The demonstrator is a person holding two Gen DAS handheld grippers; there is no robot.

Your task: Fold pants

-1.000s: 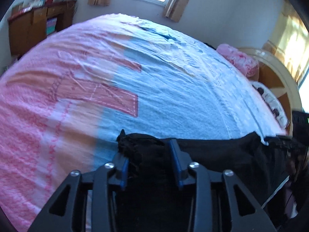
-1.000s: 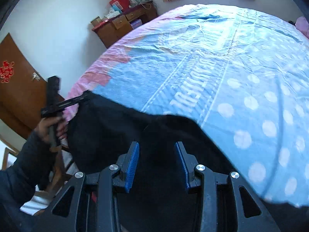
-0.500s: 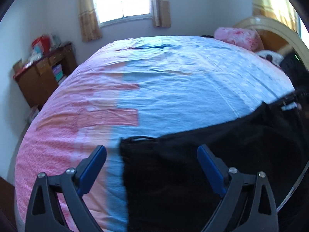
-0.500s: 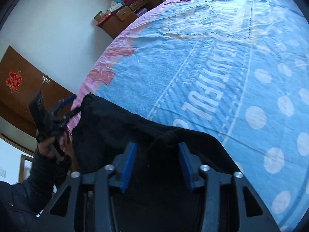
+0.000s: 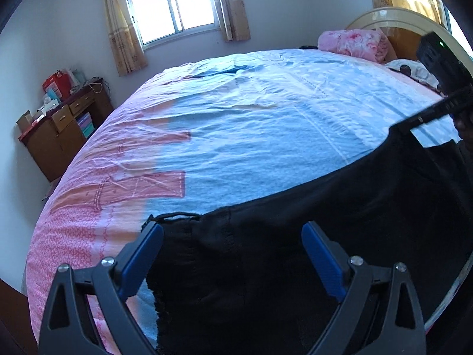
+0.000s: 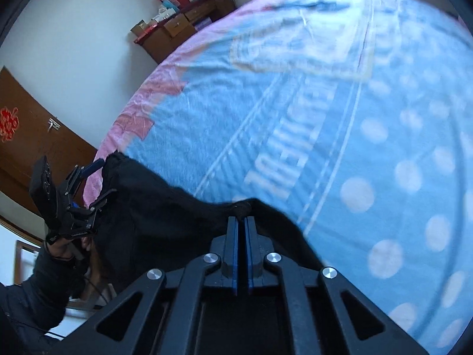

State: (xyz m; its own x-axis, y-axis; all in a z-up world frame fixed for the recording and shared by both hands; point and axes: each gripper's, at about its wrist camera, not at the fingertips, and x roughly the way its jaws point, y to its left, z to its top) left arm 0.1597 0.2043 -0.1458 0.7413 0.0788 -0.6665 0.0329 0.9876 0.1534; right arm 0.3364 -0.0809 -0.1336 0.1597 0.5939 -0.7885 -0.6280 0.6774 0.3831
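While the black pants [image 5: 340,236] lie spread along the near edge of the bed [image 5: 266,136], one end by the pink-patterned corner of the bedcover and the rest running toward the headboard [image 5: 393,20] side, the left gripper [image 5: 232,254] hangs over that end with its jaws spread wide. Its blue pads [image 5: 142,254] stand apart on either side of the dark cloth and press on nothing; one sits at the fabric's frayed corner, the other over the middle of the cloth. It points downward at a slant toward the bed's edge. In the right wrist view this same gripper shows at the left, gripped from below by a hand [image 6: 63,244] in a dark sleeve [image 6: 35,290], fingers angled up toward the pants' corner. The right gripper [image 6: 242,222] is tilted steeply down, jaws closed tight, with a small bunch of the pants' upper edge pinched at the tips, so the cloth rises in a peak there. From the left wrist view, that gripper reaches in from the right with the fabric lifted to it. A wooden cabinet [image 5: 62,130] stands by the wall beyond the bed's far corner, under a curtained window [image 5: 174,6].
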